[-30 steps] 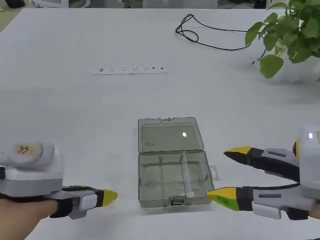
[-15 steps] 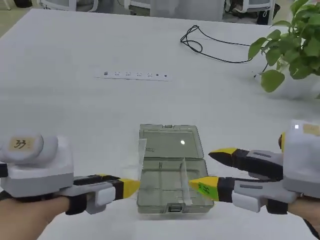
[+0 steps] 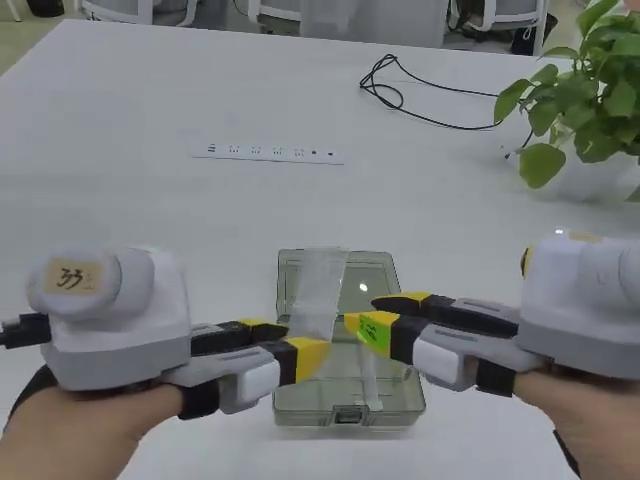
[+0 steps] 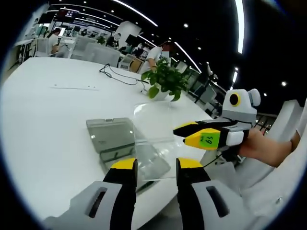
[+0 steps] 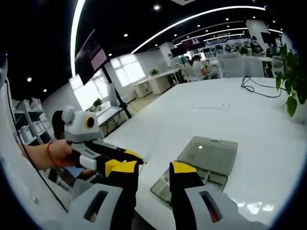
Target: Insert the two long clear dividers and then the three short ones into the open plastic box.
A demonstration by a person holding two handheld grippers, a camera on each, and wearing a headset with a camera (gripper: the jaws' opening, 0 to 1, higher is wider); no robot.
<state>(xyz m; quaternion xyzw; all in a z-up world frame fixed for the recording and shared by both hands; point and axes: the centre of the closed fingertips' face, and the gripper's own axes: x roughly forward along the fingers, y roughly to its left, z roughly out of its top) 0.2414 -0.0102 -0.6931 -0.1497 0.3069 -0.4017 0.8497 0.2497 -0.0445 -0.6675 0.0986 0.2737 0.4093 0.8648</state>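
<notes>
The open clear plastic box [image 3: 345, 410] lies low in the middle of the head view, lid [image 3: 378, 268] flat behind it. One clear divider [image 3: 368, 385] stands along its middle. My left gripper [image 3: 282, 340] hovers over the box's left side, shut on another clear divider [image 3: 320, 285] that rises upright from its tips. In the left gripper view that divider [image 4: 157, 139] spans the jaws of my left gripper [image 4: 156, 165], above the box [image 4: 112, 143]. My right gripper [image 3: 385, 312] faces it from the right, open and holding nothing. The right gripper view shows its jaws [image 5: 153, 168] apart above the box [image 5: 206, 158].
A white power strip [image 3: 268, 152] lies mid-table beyond the box. A black cable [image 3: 420, 90] coils at the far right, beside a potted plant [image 3: 585, 90] at the right edge. Bare white tabletop surrounds the box. People sit at desks in the background.
Both grippers have come inward from the sides and now meet over the box. The left gripper now carries a clear divider upright. The right jaws look closer together.
</notes>
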